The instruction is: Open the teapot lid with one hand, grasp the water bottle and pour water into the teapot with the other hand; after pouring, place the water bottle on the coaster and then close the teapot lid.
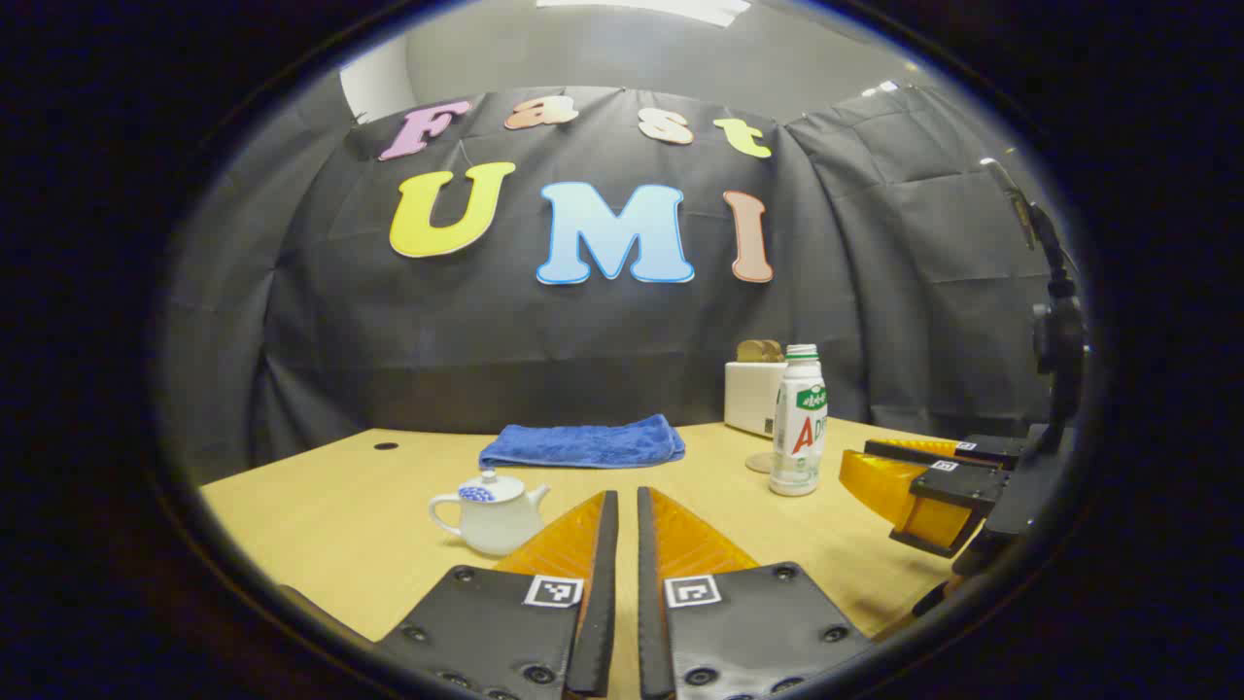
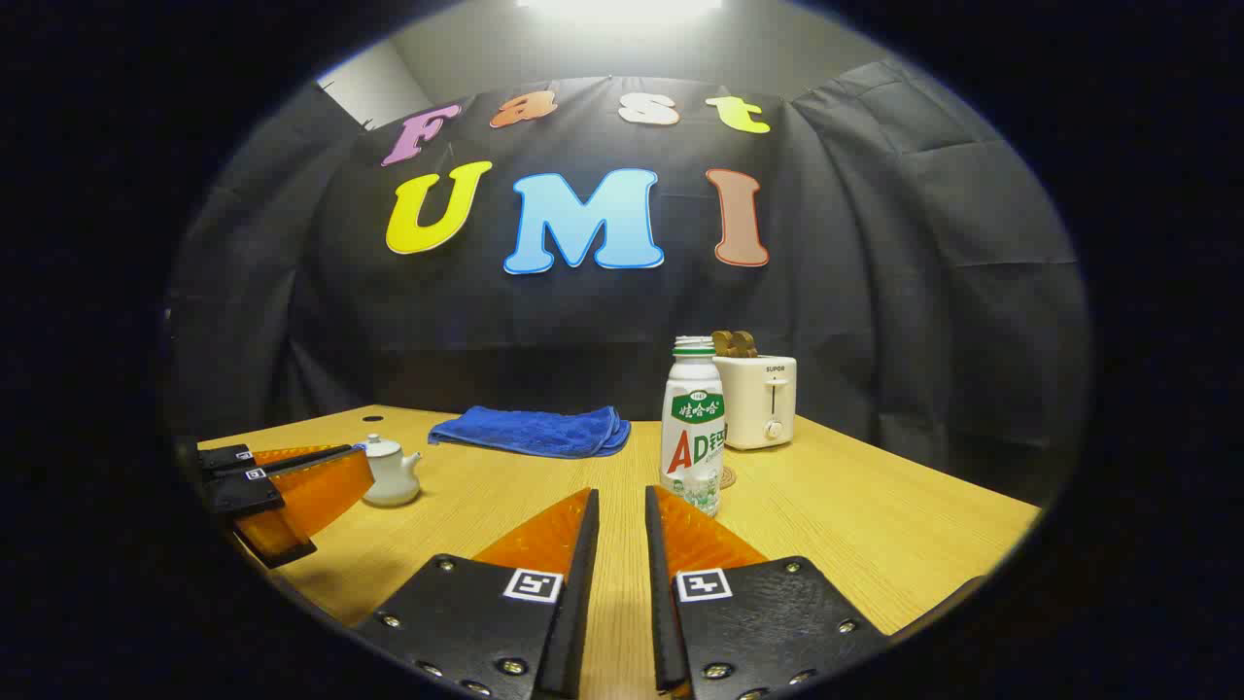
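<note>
Wooden worktop across the near half of both views, bare at the front. Far back at centre, a folded blue towel lying flat. To the right at the far edge, a white toaster with slices in its slots. Just in front of the toaster, water bottle standing upright, cap on, white with a green-and-red label; beside its base and partly behind it, a round coaster, whether touching cannot be told. Well apart to the left, white teapot with blue pattern, lid seated, handle left and spout right.

Left hand-held gripper low over the worktop just right of the teapot, fingers nearly together with a narrow slit between, pinching nothing. Right hand-held gripper likewise nearly closed on nothing, bottle just beyond its right finger.
</note>
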The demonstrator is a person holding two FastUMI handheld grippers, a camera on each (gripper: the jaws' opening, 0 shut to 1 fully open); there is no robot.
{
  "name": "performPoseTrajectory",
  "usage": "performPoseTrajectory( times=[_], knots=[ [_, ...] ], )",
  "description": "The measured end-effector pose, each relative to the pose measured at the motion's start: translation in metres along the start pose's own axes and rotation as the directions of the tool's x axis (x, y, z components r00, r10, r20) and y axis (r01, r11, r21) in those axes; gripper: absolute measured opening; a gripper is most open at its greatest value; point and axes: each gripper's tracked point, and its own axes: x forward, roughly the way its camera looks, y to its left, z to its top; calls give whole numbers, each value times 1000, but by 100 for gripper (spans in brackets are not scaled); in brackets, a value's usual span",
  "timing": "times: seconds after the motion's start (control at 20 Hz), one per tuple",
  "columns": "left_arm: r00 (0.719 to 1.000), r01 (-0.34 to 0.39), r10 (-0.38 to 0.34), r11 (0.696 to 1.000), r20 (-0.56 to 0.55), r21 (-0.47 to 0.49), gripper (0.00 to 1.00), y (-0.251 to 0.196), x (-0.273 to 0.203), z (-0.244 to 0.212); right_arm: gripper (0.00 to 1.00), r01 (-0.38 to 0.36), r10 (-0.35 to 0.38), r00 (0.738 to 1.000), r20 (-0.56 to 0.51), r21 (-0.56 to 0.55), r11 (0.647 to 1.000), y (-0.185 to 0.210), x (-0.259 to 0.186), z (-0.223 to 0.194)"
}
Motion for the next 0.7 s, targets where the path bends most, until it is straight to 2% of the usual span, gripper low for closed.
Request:
performPoseTrajectory(
  times=[0.05, 0.1, 0.15, 0.25, 0.3, 0.35, 0.7],
  knots=[
    [1000, -7, 7, 1000, 1, 0, 12, 1, 2, -2, 28, 0, 0, 1000, 4, 0, 1000, 0, 0, 1],
    [1000, -7, 7, 1000, -1, -1, 25, 1, 2, -1, 28, -2, 2, 1000, 1, -2, 1000, 0, 1, 0],
    [1000, -7, 7, 1000, -1, 1, 39, 0, 2, -1, 34, 1, -1, 1000, 3, 1, 1000, 0, 2, 0],
    [1000, -6, 6, 1000, 0, 0, 79, 0, 2, 0, 76, -2, 2, 1000, 2, 2, 1000, 1, -2, 2],
    [1000, -4, 4, 1000, -1, 0, 89, 0, 2, 0, 87, -2, 2, 1000, 2, 0, 1000, 0, 1, 0],
    [1000, 3, -3, 1000, -1, -1, 99, -1, 3, -1, 89, -2, 2, 1000, 3, -2, 1000, 0, 1, 0],
    [999, 35, -35, 999, 0, -2, 100, -8, 4, 1, 90, 1, -1, 1000, 1, -1, 1000, 0, 2, 0]
  ],
)
